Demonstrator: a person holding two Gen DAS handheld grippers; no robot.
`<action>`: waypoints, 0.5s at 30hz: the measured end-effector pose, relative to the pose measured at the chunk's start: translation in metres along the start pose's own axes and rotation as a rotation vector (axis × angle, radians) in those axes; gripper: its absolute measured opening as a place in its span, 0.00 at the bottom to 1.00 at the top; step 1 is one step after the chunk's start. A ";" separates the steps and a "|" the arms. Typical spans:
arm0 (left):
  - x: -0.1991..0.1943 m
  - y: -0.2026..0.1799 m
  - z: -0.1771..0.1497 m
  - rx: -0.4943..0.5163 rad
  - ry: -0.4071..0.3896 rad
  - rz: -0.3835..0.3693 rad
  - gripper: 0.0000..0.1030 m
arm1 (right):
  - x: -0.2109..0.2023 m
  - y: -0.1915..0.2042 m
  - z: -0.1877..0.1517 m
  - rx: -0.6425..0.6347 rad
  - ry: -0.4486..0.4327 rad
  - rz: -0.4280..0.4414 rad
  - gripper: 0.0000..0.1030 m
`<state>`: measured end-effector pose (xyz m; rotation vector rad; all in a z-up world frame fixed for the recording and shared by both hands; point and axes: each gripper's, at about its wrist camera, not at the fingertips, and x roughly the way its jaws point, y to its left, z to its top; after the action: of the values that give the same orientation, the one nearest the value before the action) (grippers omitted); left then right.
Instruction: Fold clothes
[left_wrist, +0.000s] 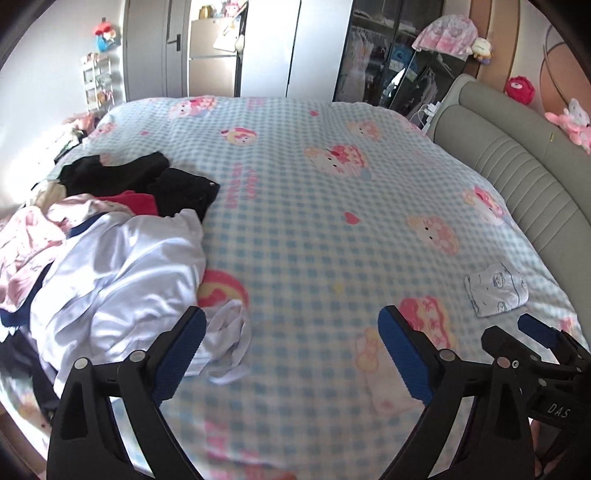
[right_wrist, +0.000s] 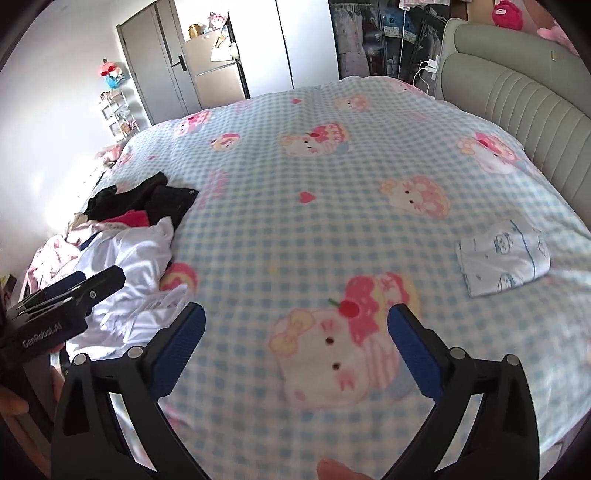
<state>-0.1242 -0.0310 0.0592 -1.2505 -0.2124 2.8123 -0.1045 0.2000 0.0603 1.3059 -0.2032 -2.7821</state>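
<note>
The bed (left_wrist: 314, 206) with its checked cartoon cover spreads ahead of both tools. A heap of unfolded clothes (left_wrist: 122, 258) lies just left of the left tool (left_wrist: 291, 350); a small folded garment (right_wrist: 502, 258) lies ahead-right of the right tool (right_wrist: 295, 347). Both tools stand spread wide, pinching nothing.

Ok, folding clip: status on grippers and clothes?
Left gripper open, empty. Right gripper open, empty. One folded white garment lies apart; unfolded pile waiting on bedspread. Nothing blocking.
</note>
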 end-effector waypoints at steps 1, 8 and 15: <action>-0.010 0.003 -0.009 -0.012 -0.008 0.008 0.96 | -0.006 0.003 -0.009 0.004 0.001 0.006 0.99; -0.052 0.004 -0.070 -0.056 0.006 0.057 0.97 | -0.040 0.008 -0.071 0.004 0.021 0.040 0.99; -0.063 -0.010 -0.106 -0.032 0.034 0.043 0.97 | -0.048 0.003 -0.113 -0.004 0.048 0.009 0.99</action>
<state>-0.0029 -0.0170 0.0366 -1.3238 -0.2328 2.8323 0.0134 0.1920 0.0257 1.3661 -0.1999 -2.7390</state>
